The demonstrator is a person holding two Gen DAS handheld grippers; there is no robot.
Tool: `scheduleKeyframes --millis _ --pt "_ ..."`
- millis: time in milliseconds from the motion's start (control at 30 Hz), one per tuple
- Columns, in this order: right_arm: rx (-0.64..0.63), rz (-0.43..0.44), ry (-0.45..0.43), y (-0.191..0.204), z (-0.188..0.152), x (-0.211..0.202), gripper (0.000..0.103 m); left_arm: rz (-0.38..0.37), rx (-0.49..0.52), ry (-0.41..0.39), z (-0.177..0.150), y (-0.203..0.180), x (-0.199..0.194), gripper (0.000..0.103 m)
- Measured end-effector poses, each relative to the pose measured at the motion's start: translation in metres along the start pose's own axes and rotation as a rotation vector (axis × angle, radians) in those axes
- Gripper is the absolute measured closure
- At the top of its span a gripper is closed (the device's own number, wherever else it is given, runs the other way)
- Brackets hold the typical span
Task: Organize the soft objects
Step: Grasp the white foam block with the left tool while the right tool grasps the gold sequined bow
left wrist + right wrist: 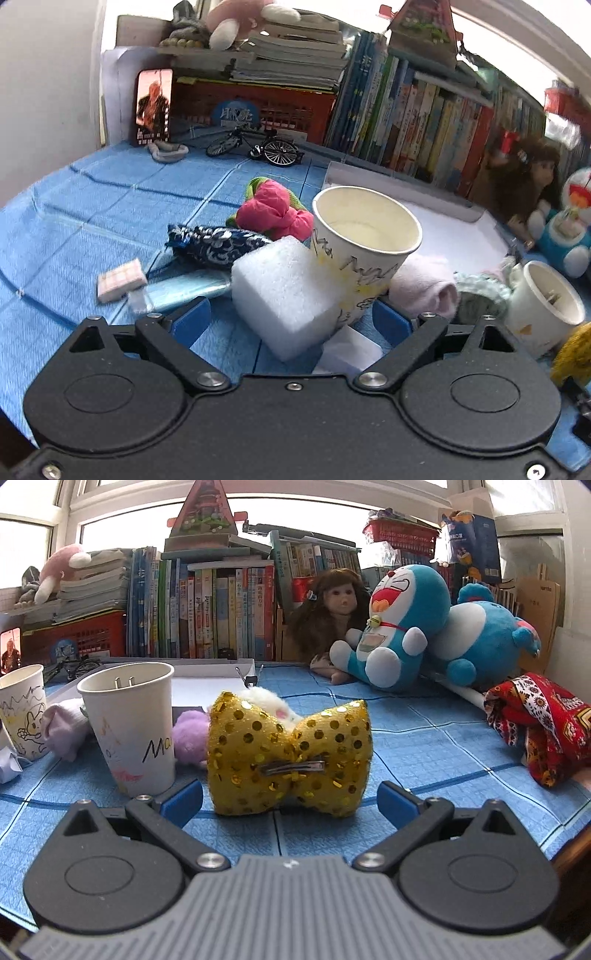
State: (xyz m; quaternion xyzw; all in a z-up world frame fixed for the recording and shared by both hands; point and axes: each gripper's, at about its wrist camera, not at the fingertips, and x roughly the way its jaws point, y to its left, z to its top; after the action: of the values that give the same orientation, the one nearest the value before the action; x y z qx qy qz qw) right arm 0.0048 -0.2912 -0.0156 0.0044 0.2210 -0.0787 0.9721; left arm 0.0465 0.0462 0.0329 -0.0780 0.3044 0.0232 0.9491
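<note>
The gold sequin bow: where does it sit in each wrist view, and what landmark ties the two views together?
Left wrist view: only a yellow sliver of the gold sequin bow at the right edge, beside the paper cup holding a plug.
Right wrist view: bow centre, on the blue cloth ahead of the right gripper, whose jaws stand open.
Shared landmark: that paper cup, left of the bow.

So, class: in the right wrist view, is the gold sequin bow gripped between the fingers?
No: the gold sequin bow lies on the cloth, the fingers clear of it.
</note>
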Motion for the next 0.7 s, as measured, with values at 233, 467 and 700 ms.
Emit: scheduleKeyframes --millis 233,467,700 --pt "-0.004 -0.022 -0.002 0.006 0.002 0.008 0.0 0.068 -0.003 0.008 -0.004 -0.009 0.017 0.023" --pt "0.042 -0.033 0.017 0.009 0.002 0.014 0.0 0.047 -0.048 0.015 -0.008 0.001 0.019 0.04" --pt "0.209 0.048 0.034 0.006 -0.004 0.0 0.002 0.039 -0.007 -0.008 -0.012 -0.001 0.011 0.047"
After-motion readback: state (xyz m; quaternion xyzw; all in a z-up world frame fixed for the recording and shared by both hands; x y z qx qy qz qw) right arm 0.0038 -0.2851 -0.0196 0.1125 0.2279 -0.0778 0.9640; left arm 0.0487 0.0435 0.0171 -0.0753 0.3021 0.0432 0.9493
